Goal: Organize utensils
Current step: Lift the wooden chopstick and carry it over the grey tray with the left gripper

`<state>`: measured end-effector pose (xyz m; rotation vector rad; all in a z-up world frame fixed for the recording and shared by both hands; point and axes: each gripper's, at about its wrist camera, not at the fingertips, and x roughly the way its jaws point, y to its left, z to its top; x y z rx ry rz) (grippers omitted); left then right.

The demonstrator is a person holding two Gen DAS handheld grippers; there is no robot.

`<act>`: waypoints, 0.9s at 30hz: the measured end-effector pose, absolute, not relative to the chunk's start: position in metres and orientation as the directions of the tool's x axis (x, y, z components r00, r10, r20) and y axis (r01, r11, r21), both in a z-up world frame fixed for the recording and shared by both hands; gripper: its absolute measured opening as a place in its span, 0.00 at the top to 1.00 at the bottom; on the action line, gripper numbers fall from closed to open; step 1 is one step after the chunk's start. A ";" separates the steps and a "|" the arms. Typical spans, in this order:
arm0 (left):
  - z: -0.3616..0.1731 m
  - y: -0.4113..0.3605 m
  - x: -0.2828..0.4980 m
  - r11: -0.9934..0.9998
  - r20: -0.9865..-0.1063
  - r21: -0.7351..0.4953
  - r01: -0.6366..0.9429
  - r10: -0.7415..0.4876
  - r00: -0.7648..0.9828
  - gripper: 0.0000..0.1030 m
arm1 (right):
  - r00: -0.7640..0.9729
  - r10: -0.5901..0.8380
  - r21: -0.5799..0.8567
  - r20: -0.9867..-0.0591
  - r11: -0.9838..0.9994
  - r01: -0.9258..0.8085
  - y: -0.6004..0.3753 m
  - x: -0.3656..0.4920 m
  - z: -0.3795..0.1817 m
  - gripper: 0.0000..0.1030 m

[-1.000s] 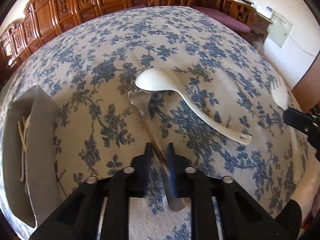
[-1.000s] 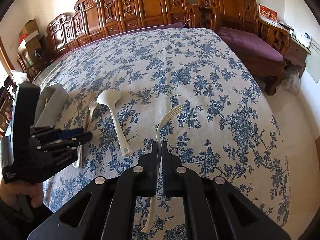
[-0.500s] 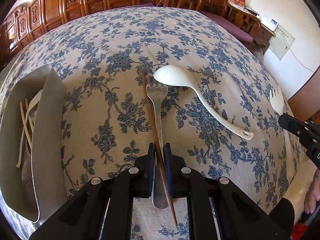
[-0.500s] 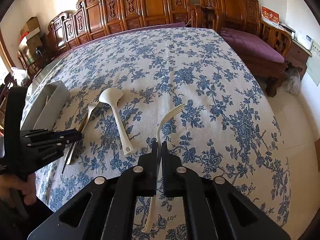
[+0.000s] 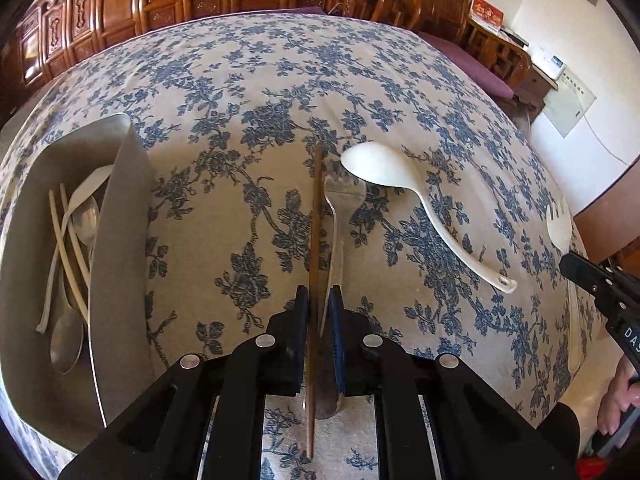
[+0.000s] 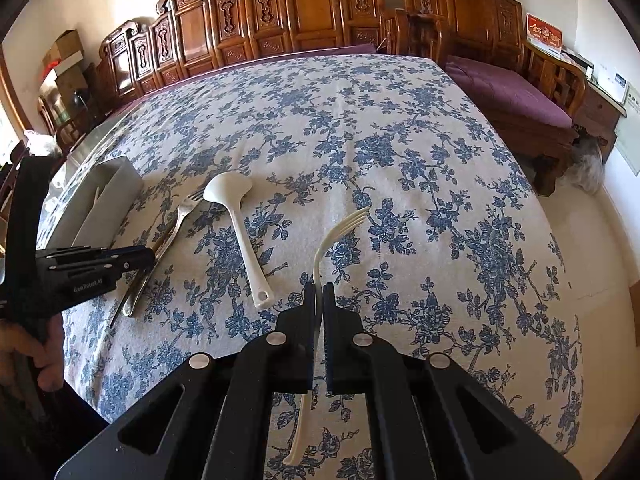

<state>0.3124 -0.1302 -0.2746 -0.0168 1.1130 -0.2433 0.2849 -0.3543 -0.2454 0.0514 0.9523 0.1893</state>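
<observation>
L gripper (image 5: 319, 300) has its jaws narrow, pinched on two things at once: a metal fork (image 5: 335, 236) and a brown chopstick (image 5: 315, 240), both angled out over the cloth. R gripper (image 6: 319, 294) is clamped on a white plastic fork (image 6: 326, 240). The grey tray (image 5: 116, 240) sits at the left w/ spoons in it; a white ladle (image 6: 240, 232) lies between the grippers. Risk: the double grip is uneven, so the chopstick could slip out en route to the tray.

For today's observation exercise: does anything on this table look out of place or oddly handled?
Yes. The left gripper pinches two things at once, a metal fork and a brown chopstick. The white spoon lies loose on the tablecloth, outside the grey tray.
</observation>
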 end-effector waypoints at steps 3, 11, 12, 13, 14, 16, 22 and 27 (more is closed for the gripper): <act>-0.276 -0.128 0.315 0.975 -0.887 -0.120 0.188 -0.191 0.420 0.94 | 0.565 0.184 0.125 -0.805 0.982 -0.141 -0.353 0.285 -0.245 0.95; -0.270 -0.122 0.311 0.974 -0.886 -0.081 0.212 -0.168 0.433 1.00 | 0.568 0.190 0.122 -0.801 0.980 -0.156 -0.348 0.284 -0.242 0.95; -0.269 -0.120 0.310 0.973 -0.885 -0.077 0.216 -0.167 0.435 1.00 | 0.569 0.191 0.121 -0.800 0.980 -0.160 -0.347 0.283 -0.241 0.95; -0.268 -0.119 0.309 0.973 -0.885 -0.075 0.217 -0.165 0.436 1.00 | 0.569 0.193 0.120 -0.799 0.979 -0.164 -0.345 0.282 -0.241 0.95; -0.266 -0.118 0.308 0.974 -0.885 -0.074 0.215 -0.163 0.436 1.00 | 0.570 0.194 0.118 -0.799 0.979 -0.168 -0.343 0.282 -0.241 0.95; -0.263 -0.120 0.308 0.971 -0.881 -0.062 0.230 -0.161 0.444 1.00 | 0.570 0.195 0.115 -0.798 0.978 -0.174 -0.340 0.281 -0.240 0.95; -0.261 -0.132 0.316 0.966 -0.879 -0.037 0.257 -0.154 0.452 0.92 | 0.568 0.194 0.105 -0.800 0.977 -0.185 -0.336 0.280 -0.240 0.95; -0.272 -0.143 0.325 0.958 -0.894 0.006 0.286 -0.123 0.431 0.92 | 0.568 0.198 0.113 -0.798 0.977 -0.182 -0.338 0.279 -0.240 0.95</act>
